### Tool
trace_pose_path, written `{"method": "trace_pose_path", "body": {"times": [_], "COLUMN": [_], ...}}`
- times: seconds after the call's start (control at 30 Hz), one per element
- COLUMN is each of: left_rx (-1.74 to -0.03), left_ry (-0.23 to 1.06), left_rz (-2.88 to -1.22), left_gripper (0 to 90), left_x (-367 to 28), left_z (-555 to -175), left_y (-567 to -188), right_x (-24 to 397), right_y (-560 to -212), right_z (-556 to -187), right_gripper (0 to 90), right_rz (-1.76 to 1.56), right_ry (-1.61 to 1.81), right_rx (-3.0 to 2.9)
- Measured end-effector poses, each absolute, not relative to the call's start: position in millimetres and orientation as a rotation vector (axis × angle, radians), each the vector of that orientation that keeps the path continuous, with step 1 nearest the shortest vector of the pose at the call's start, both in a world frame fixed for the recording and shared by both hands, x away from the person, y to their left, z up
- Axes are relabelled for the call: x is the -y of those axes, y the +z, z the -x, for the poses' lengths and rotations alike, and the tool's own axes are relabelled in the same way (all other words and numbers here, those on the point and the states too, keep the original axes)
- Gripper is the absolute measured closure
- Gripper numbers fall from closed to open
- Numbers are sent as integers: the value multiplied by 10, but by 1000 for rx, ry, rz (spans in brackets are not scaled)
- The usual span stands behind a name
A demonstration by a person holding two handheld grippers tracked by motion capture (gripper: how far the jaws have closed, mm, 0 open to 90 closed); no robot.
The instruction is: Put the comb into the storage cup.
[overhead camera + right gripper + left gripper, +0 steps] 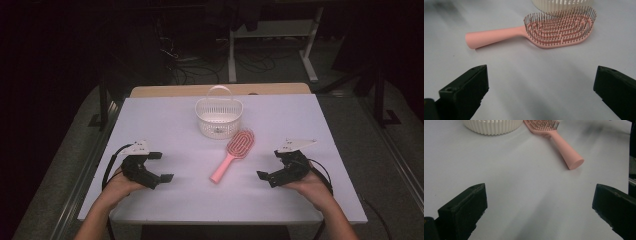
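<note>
Both tongs rest low over the desk in the high view, the left tongs and the right tongs each with jaws spread wide and nothing between them. Between the two lies the pink hairbrush, flat on the desk, bristles up. Its long axis runs on a diagonal: the handle end points toward the person and slightly to the left, and the head points away, ending just beside the white basket. The right tongs sit somewhat nearer the brush than the left. From the left gripper view, the brush lies ahead and to the right of the open jaws, handle end nearest, with the basket at the top edge. From the right gripper view, the brush lies straight ahead and broadside, handle to the left, head to the right in front of the basket. Judged from this layout, a grasp by the right tongs across the handle looks the more direct approach.
</note>
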State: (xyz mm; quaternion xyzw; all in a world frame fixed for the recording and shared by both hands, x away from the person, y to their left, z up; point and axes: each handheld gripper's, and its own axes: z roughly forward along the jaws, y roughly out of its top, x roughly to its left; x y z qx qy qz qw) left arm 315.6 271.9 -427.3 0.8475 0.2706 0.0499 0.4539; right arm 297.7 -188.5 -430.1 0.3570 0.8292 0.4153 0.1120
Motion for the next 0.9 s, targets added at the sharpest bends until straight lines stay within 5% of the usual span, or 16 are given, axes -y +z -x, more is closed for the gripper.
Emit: {"method": "trace_pose_path", "body": {"times": [0.9], "left_rx": [-665], "left_ry": [108], "left_rz": [-2095], "left_gripper": [0], "left_x": [-2706], "left_z": [-3109], "left_y": [-4305], "right_x": [1773], "right_y": [-4157], "right_z": [-3003], "right_gripper": [0], "right_rz": [-1031], "right_ry": [1274], "right_rx": [-2449]}}
